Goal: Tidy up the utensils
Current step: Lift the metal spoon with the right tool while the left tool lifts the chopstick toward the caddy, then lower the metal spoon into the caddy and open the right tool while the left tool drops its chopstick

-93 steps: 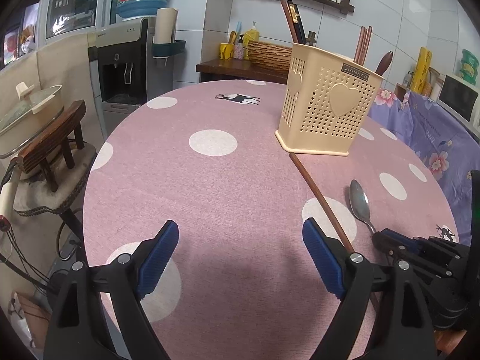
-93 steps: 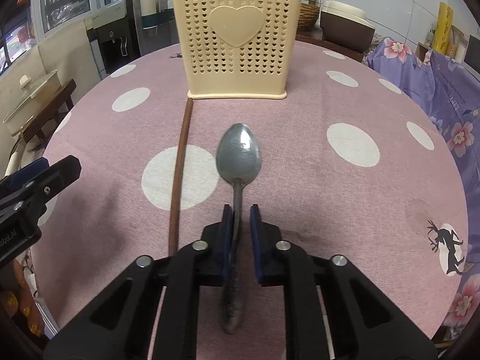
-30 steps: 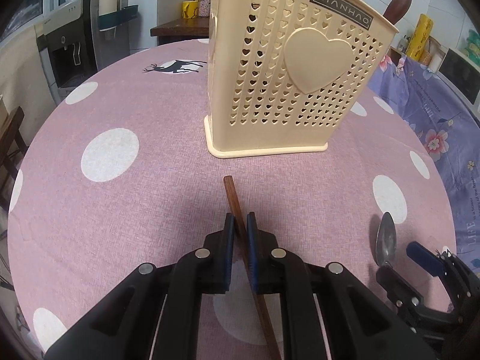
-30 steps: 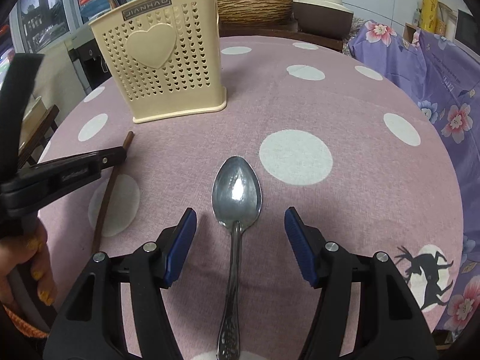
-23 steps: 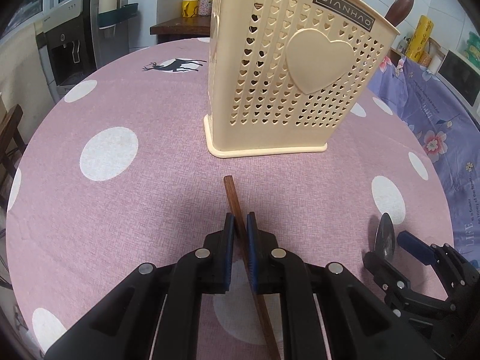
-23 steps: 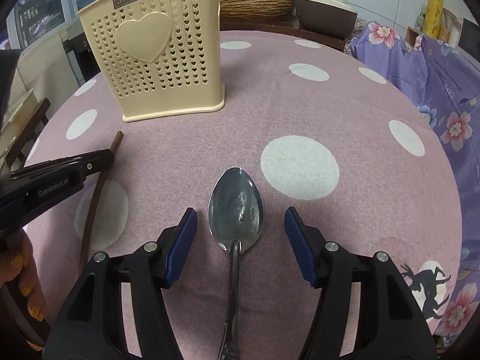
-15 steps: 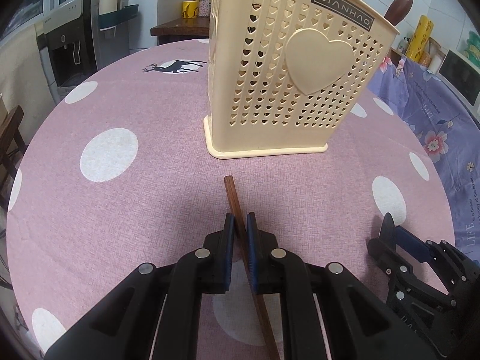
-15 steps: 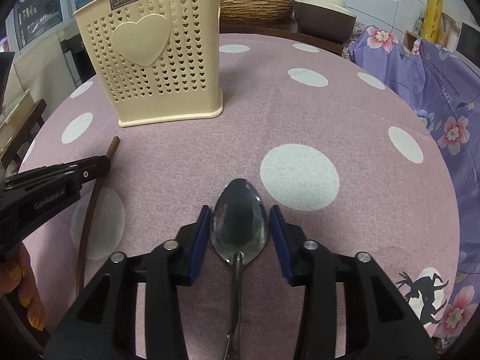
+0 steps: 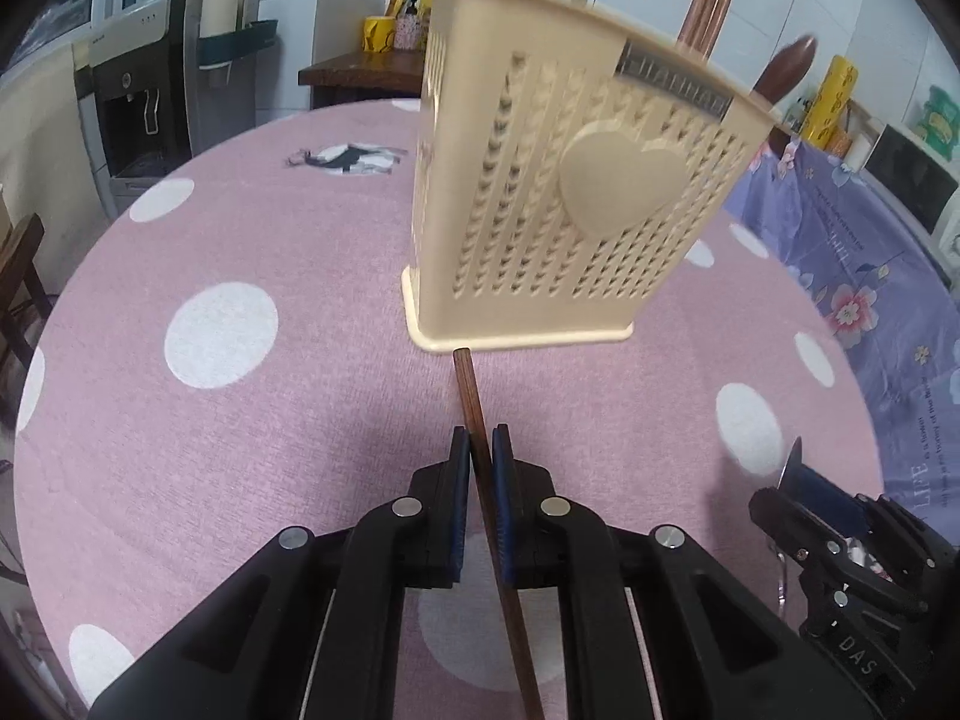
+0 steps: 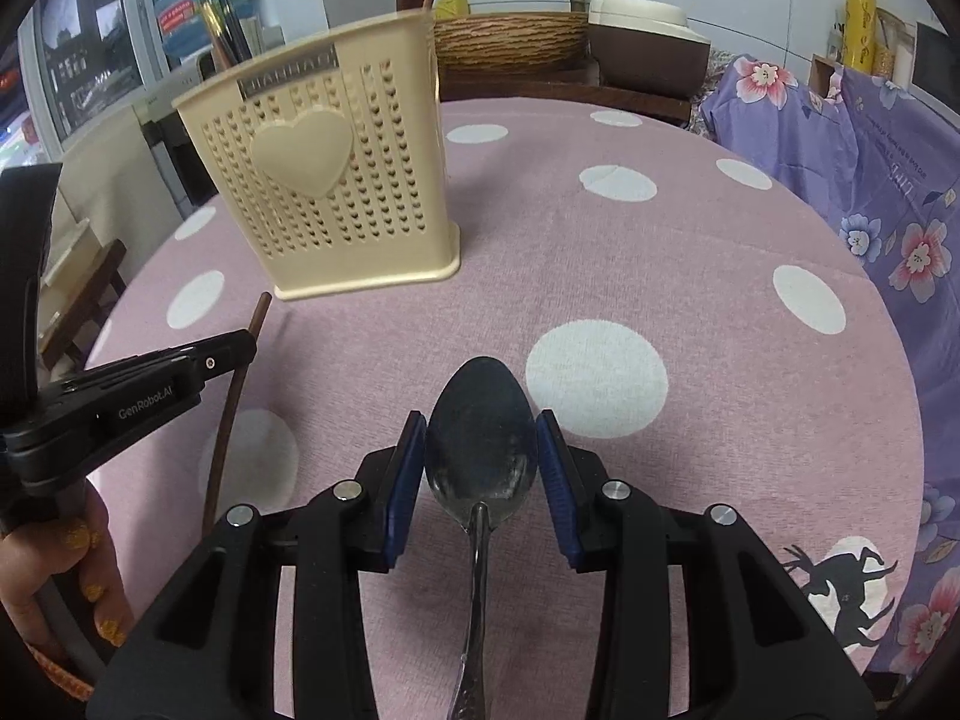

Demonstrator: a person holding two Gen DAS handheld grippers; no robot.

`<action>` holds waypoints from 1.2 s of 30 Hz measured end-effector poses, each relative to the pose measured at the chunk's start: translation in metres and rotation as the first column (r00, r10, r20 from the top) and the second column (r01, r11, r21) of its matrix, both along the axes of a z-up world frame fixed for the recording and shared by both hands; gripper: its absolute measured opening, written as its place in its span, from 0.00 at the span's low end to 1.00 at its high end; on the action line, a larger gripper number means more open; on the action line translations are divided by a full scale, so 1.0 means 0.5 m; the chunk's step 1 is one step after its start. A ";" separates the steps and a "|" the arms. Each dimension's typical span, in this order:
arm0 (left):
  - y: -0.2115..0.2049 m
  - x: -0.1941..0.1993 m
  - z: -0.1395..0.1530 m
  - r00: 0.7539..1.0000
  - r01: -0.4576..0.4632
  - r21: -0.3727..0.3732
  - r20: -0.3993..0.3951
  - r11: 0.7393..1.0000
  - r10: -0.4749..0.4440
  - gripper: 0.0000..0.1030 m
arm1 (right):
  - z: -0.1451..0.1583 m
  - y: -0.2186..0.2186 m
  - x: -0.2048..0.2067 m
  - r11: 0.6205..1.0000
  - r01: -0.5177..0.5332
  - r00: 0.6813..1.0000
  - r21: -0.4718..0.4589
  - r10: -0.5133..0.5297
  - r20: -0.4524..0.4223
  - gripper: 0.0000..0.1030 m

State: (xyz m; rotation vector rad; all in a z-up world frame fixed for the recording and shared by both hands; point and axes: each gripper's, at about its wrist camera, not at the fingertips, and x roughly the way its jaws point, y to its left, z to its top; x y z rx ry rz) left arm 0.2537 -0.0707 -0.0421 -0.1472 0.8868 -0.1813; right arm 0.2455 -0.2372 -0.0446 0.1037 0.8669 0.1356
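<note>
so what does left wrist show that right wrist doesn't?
Left wrist only: the left gripper head-on, fingers shut on the chopstick, whose far end sits just short of the holder's base; also the water dispenser behind the table.

Right wrist only: the right gripper with its fingers against both sides of the spoon bowl, the handle running back beneath it; also the person's hand behind the left gripper.

Both: the cream holder with its heart, more utensils standing in it, and the dotted pink tablecloth.
</note>
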 end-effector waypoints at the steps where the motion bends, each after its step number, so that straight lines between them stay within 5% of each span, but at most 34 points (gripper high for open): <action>1: 0.005 -0.008 0.019 1.000 0.004 -0.011 0.021 1.000 -0.004 0.08 | 0.013 -0.004 -0.006 1.000 0.000 1.000 0.014 0.000 0.011 0.37; 12: 0.041 -0.119 0.224 0.961 0.064 -0.058 0.271 0.996 -0.046 0.08 | 0.167 -0.016 -0.070 0.995 -0.052 0.987 0.085 0.038 0.154 0.37; 29: 0.048 -0.135 0.265 0.938 0.082 -0.055 0.341 0.995 -0.059 0.07 | 0.190 0.034 -0.070 0.995 -0.095 0.978 0.020 0.089 0.190 0.37; 36: 0.049 -0.120 0.312 0.924 0.104 -0.065 0.377 0.993 -0.072 0.07 | 0.253 0.056 -0.040 0.991 -0.133 0.960 0.002 0.128 0.249 0.37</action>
